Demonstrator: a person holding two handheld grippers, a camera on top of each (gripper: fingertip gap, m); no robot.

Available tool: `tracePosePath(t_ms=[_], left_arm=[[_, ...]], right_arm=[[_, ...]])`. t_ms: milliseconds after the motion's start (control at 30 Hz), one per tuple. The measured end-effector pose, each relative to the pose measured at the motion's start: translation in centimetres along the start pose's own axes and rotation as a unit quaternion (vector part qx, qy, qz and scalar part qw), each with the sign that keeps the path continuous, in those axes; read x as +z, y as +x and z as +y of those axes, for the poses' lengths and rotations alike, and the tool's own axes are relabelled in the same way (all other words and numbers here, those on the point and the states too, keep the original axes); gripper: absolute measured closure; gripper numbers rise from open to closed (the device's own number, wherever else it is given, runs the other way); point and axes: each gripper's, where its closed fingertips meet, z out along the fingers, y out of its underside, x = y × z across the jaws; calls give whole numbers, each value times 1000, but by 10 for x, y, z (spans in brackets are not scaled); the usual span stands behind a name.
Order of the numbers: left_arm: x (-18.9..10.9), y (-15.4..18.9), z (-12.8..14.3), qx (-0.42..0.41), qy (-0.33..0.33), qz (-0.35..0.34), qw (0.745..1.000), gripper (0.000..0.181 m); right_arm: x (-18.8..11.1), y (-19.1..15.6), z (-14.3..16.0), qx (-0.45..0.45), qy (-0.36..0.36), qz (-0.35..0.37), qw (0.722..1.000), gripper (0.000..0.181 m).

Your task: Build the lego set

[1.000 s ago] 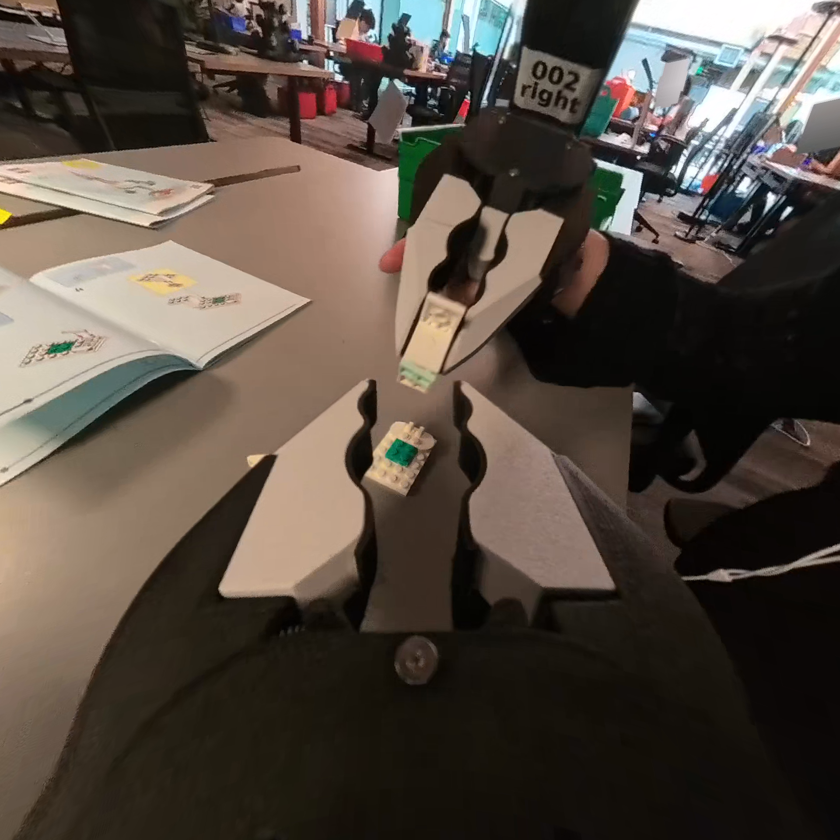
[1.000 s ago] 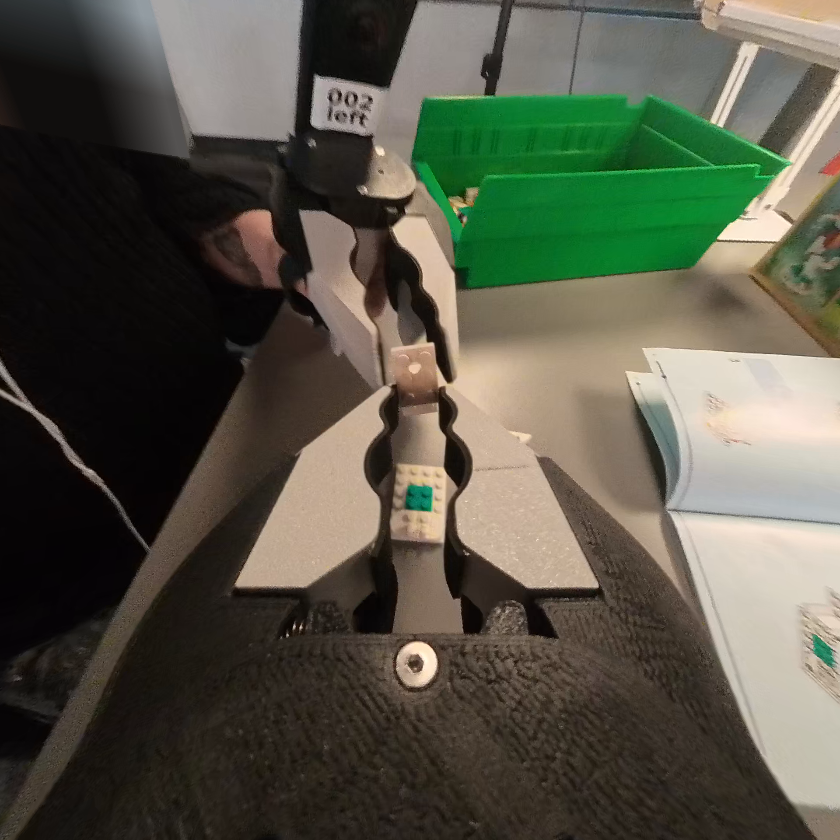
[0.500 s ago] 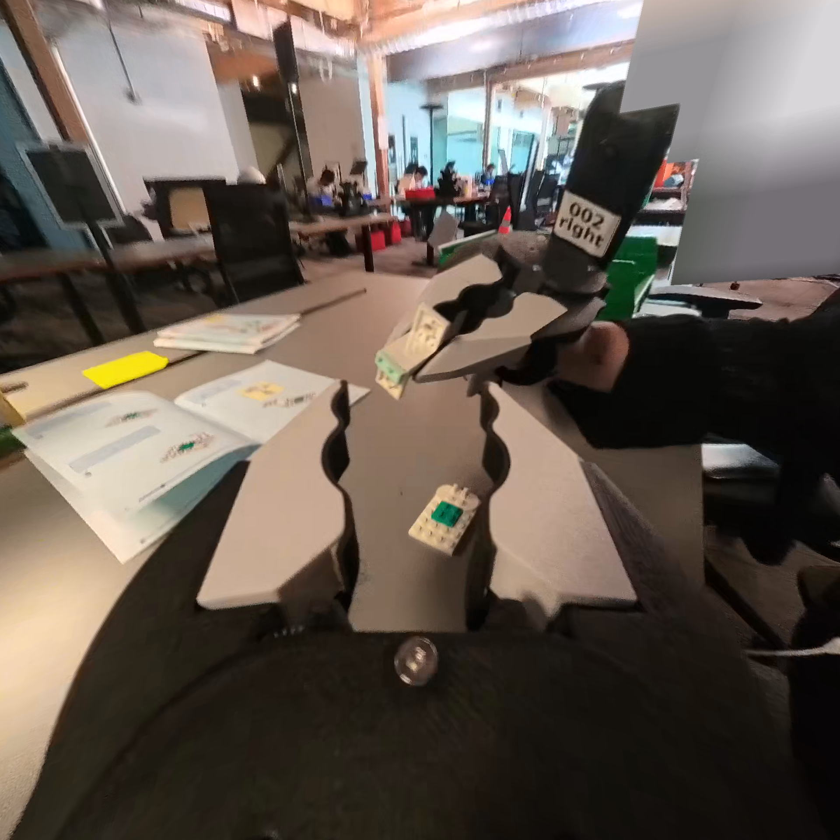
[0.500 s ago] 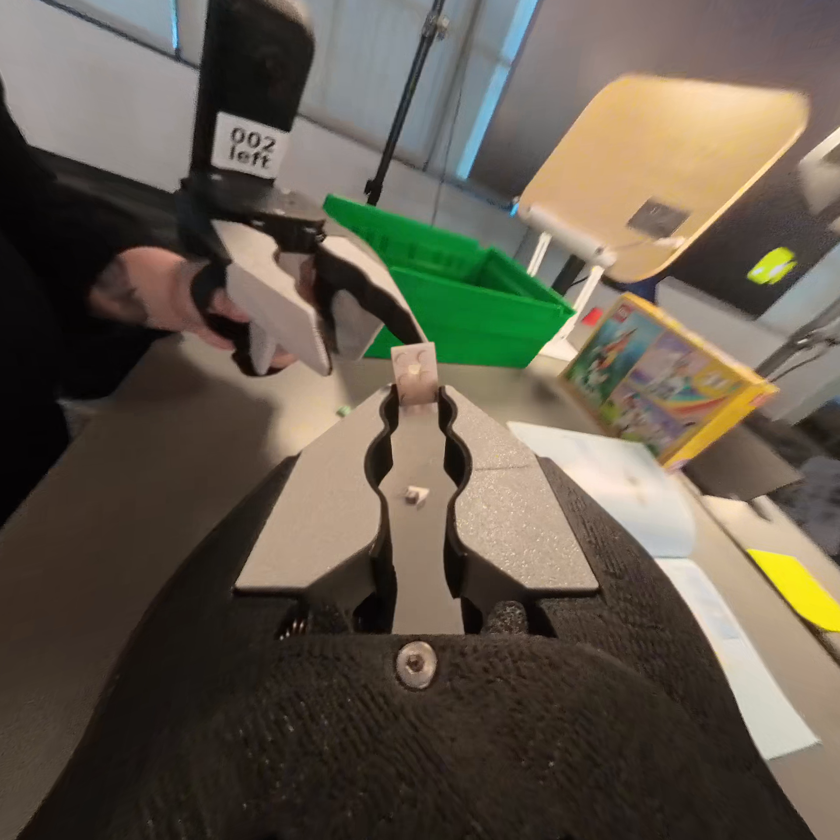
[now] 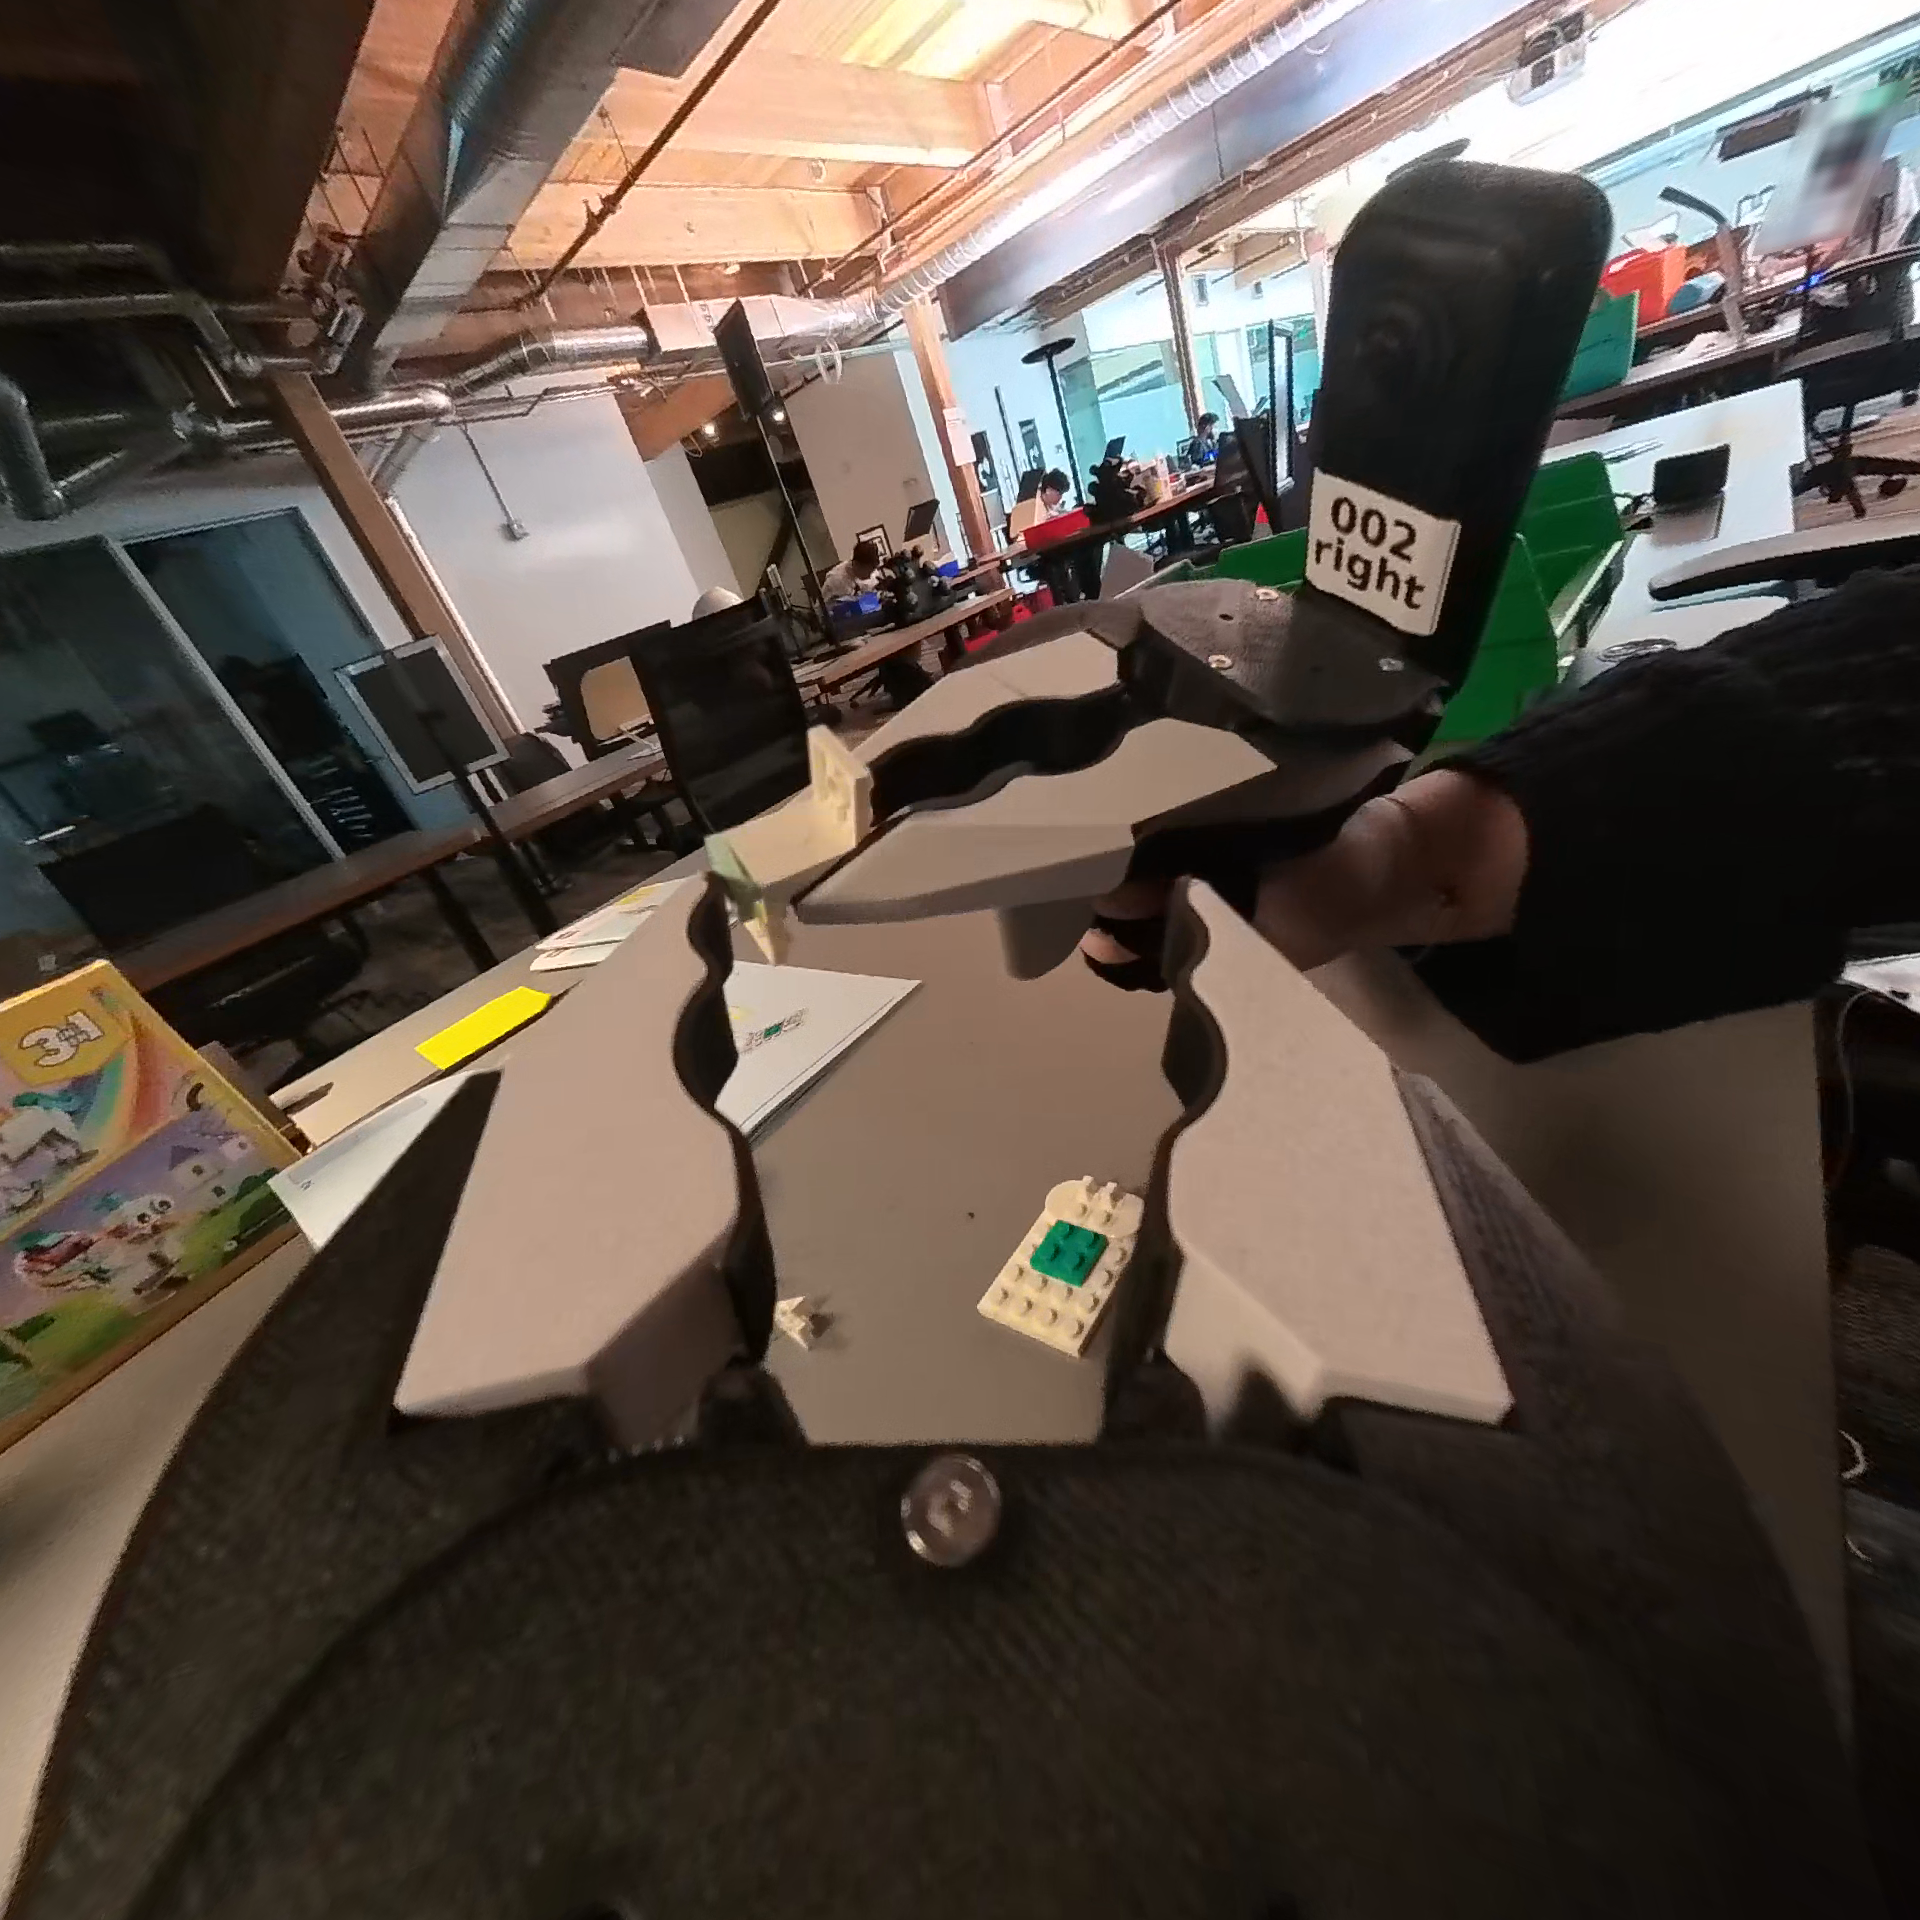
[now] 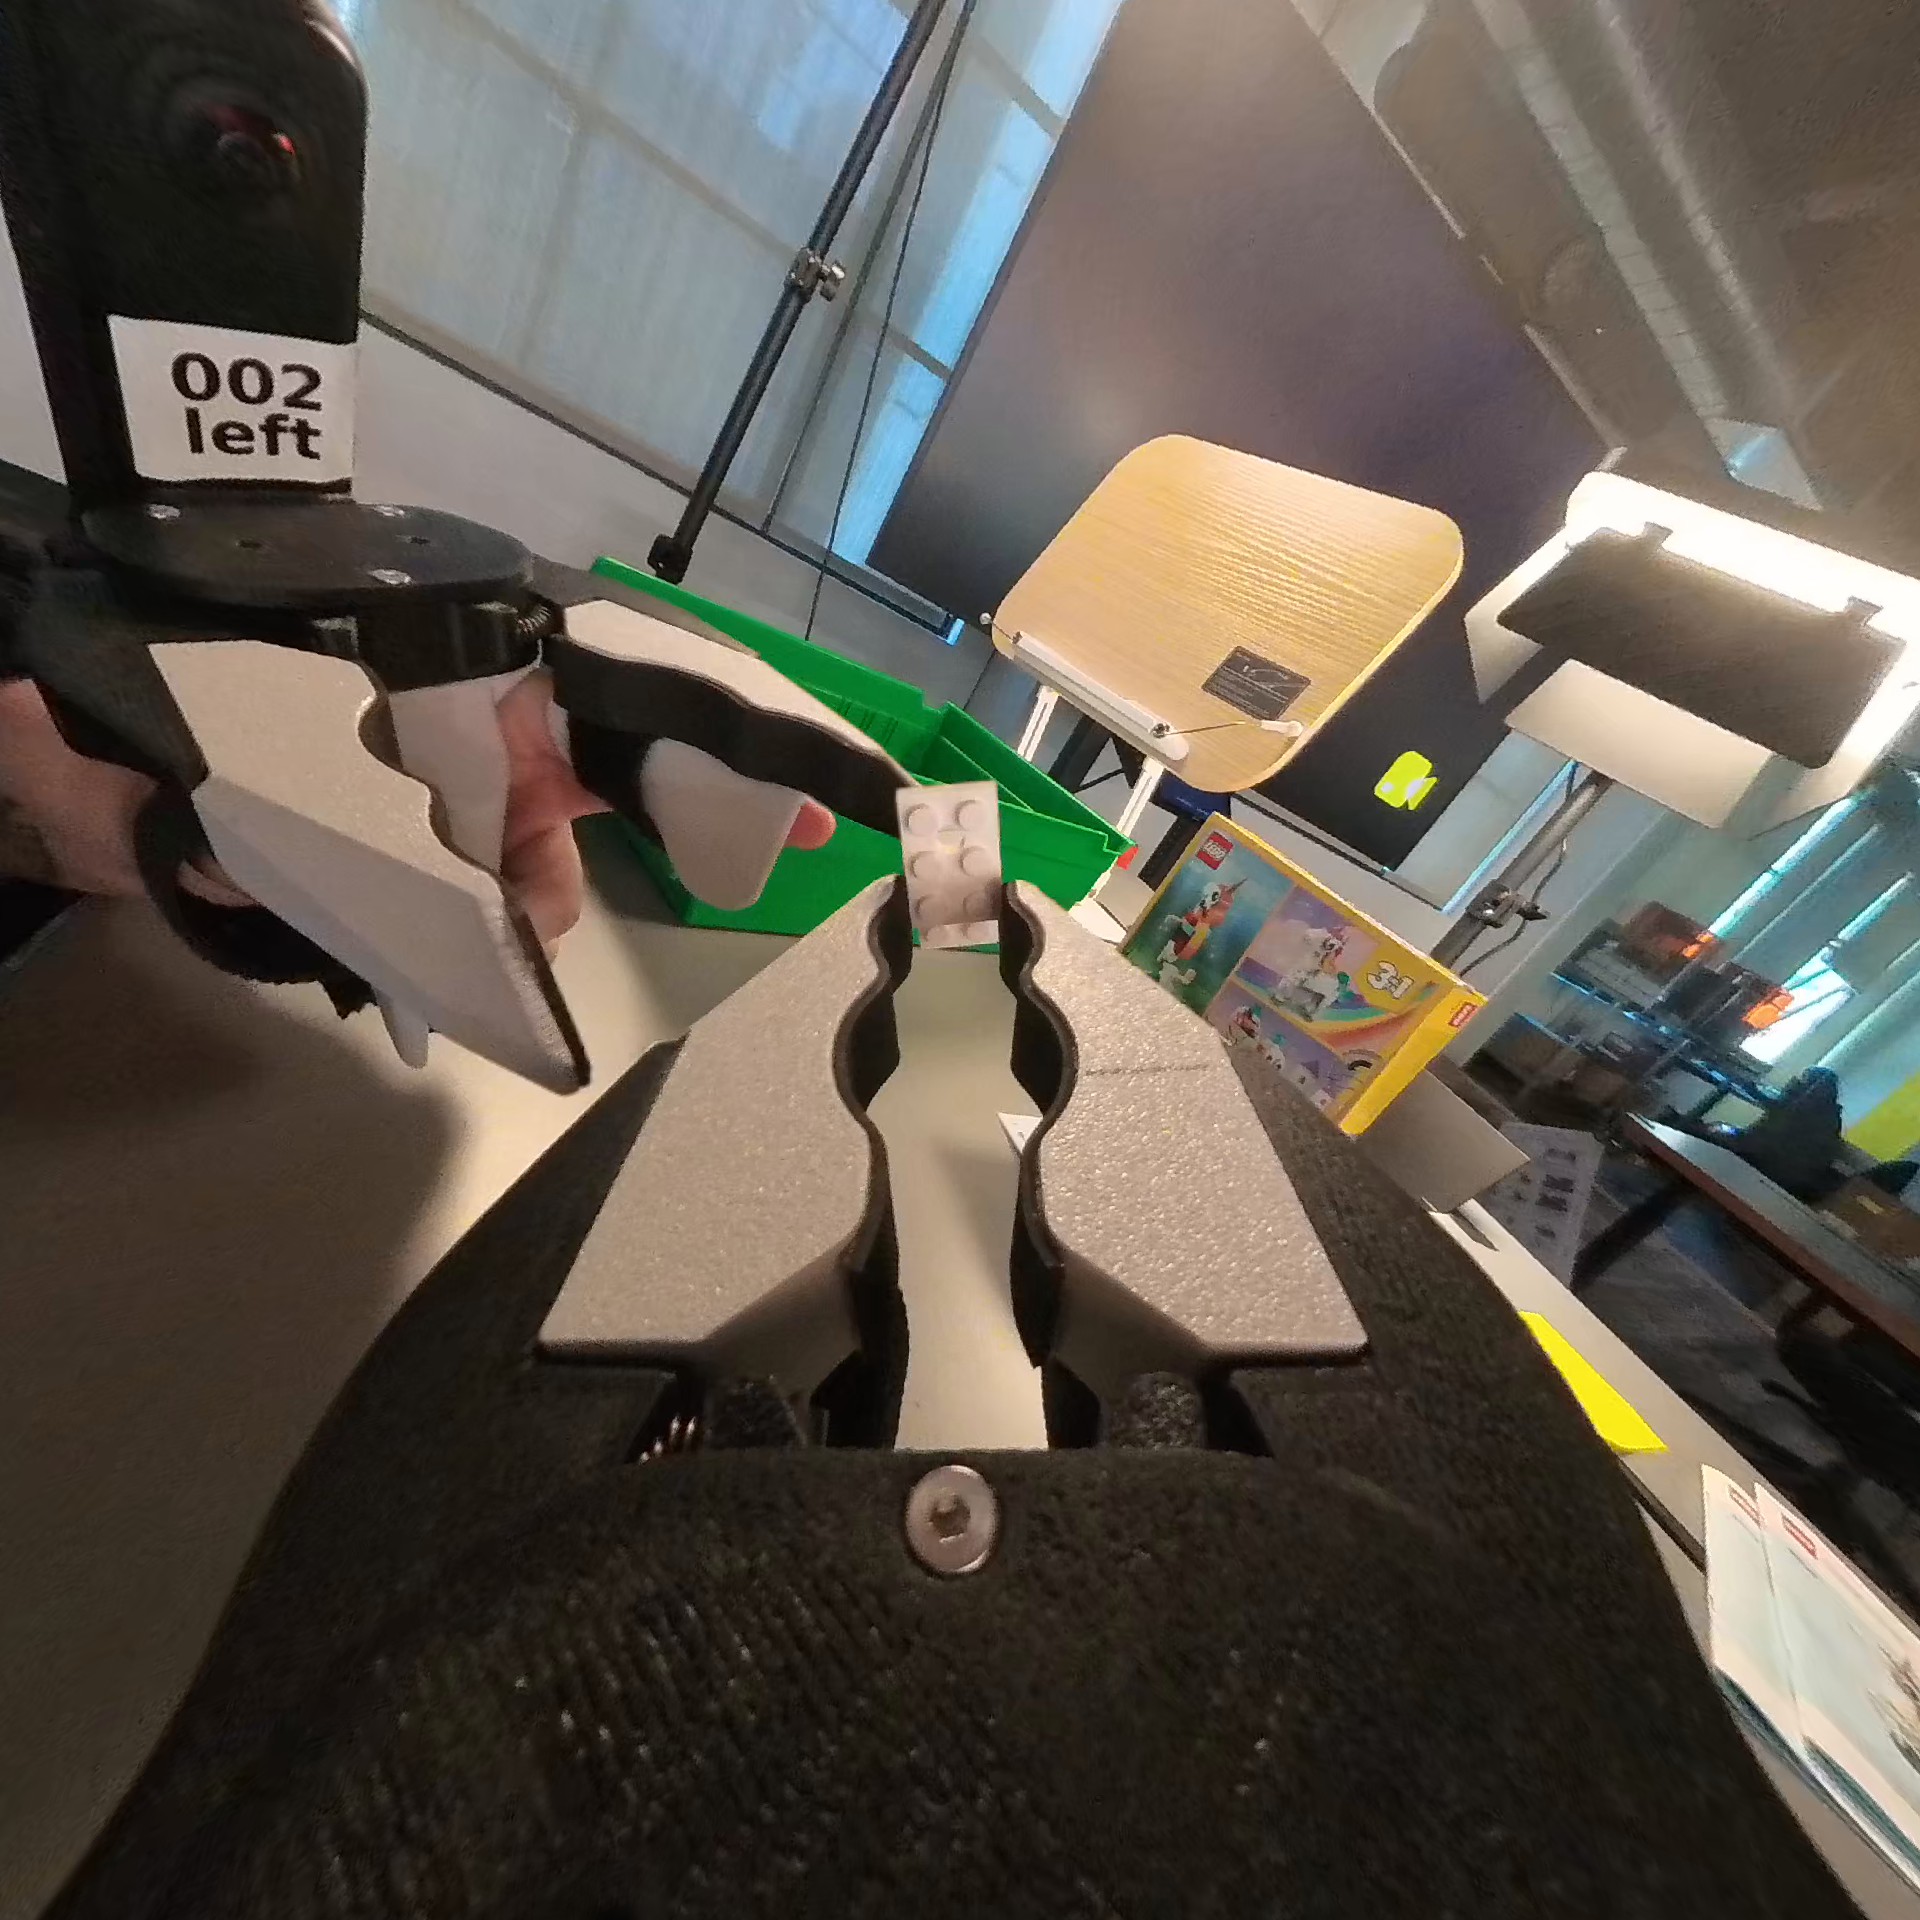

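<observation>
Lego pieces sit in two places as we see them: one small build is pinched in our right gripper [image 6: 948, 906], and a white plate with a green brick [image 5: 1062, 1265] lies flat on the grey bench [image 5: 935, 1091].

In the right wrist view, our right gripper's jaws are pressed against the sides of a white studded piece [image 6: 950, 864], which stands upright between the tips, held clear above the bench. In the left wrist view the same gripper shows from the side, raised and roughly level, with the white piece and a pale green part sticking out of its tips toward the left.

Our left gripper [image 5: 940, 935] is spread wide and holds nothing. Through the gap between its fingers we see the white plate with the green brick close to the right finger, and a tiny white loose piece [image 5: 795, 1328] near the base of the left finger, well apart from the plate. In the right wrist view, the left gripper hangs at the upper left, a bare hand [image 6: 535, 821] wrapped around its handle.

Farther along the bench lie an open instruction booklet [image 5: 805, 1029], a yellow sticky note [image 5: 483, 1029] and the colourful lego box [image 6: 1304, 982], which stands beside a green bin [image 6: 831, 727]. More booklets [image 6: 1808, 1642] rest at the bench's right edge in the right wrist view.
</observation>
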Motion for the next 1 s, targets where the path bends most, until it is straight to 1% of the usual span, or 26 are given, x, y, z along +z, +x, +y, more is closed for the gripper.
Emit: tracePosePath(t_ms=[200, 433, 567, 733, 933, 1000], left_arm=[[1, 0, 8, 0, -15, -12, 1000, 95], [2, -1, 17, -24, -31, -18, 999, 95], [4, -3, 18, -43, -31, -23, 998, 95], [6, -5, 21, -44, -41, -35, 998, 97], [6, -6, 27, -52, -53, -36, 997, 99], [5, -10, 30, -65, -57, -29, 996, 104]], right_arm=[[2, -1, 6, 10, -10, 4, 1000, 167], [4, -3, 15, 29, -27, 0, 999, 167], [5, -2, 18, 24, -32, 16, 999, 167], [7, -1, 20, 30, -38, 27, 998, 167], [8, -2, 25, 46, -47, 16, 998, 167], [8, -2, 30, 50, -60, 8, 997, 167]])
